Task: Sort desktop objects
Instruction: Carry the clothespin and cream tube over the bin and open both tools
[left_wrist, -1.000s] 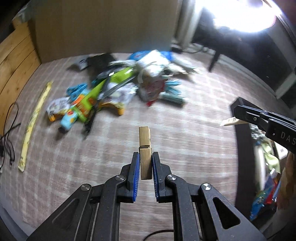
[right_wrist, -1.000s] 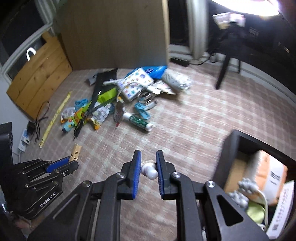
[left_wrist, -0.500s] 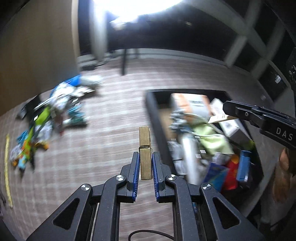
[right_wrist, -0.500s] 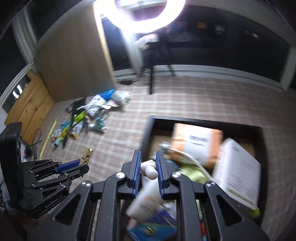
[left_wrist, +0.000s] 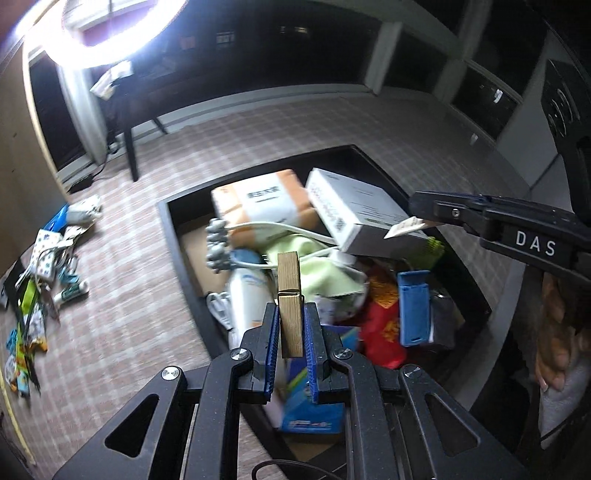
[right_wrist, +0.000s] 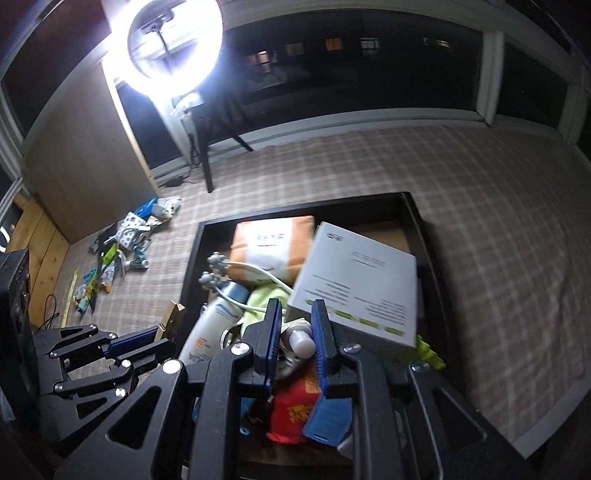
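My left gripper (left_wrist: 290, 321) is shut on a wooden clothespin (left_wrist: 289, 291), held upright above the near edge of a black bin (left_wrist: 173, 236). My right gripper (right_wrist: 294, 325) is shut on a small white rounded object (right_wrist: 301, 338) and hovers over the same bin (right_wrist: 192, 258). The bin is full of objects: an orange-and-white pack (left_wrist: 258, 203), a white box (left_wrist: 354, 214), a white tube (left_wrist: 243, 295), a green cloth (left_wrist: 317, 266), a blue case (left_wrist: 413, 306). The left gripper and its clothespin (right_wrist: 170, 319) also show in the right wrist view, at the bin's left edge.
A pile of loose objects (left_wrist: 40, 266) lies on the checked cloth to the left, also in the right wrist view (right_wrist: 118, 251). A bright ring light (right_wrist: 173, 44) on a dark stand stands behind. A wooden panel (right_wrist: 81, 170) is at the back left.
Both grippers swung right from the loose pile to above the black bin, each keeping its hold. The bin now fills the middle of both views.
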